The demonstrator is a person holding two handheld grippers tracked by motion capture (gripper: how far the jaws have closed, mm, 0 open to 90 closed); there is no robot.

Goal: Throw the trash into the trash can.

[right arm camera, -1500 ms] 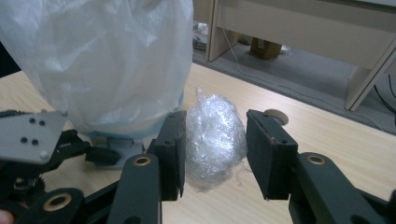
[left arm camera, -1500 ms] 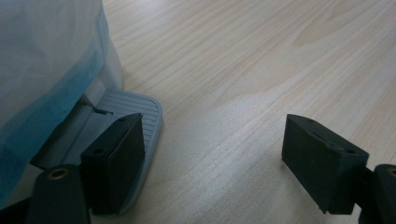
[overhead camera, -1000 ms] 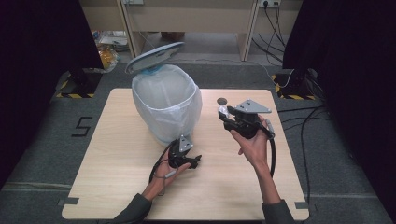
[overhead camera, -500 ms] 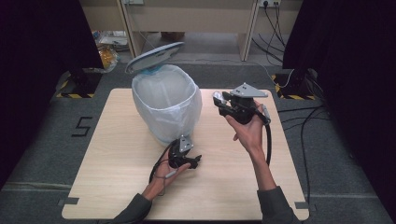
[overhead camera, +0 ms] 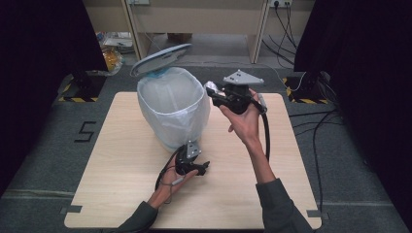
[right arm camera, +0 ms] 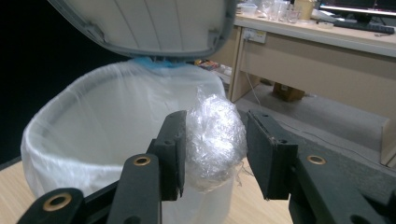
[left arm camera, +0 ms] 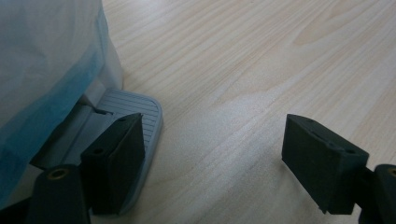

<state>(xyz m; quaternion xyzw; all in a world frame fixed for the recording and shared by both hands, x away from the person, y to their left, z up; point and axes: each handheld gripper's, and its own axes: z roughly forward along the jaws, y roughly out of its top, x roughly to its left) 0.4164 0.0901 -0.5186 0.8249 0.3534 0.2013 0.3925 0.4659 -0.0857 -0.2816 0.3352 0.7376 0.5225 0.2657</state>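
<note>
While clamped in right gripper [right arm camera: 215,154], plastic wad [right arm camera: 215,140], beside bin [right arm camera: 116,140] rim

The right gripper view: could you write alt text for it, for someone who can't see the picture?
Two black jaws of the right gripper hold a crumpled ball of clear plastic wrap in front of a pedal bin lined with a translucent white bag. The bin's grey lid stands open above. A wooden desk stands in the background.

digit "5" [overhead camera: 86,131] on the floor left of table [overhead camera: 121,194]
</note>
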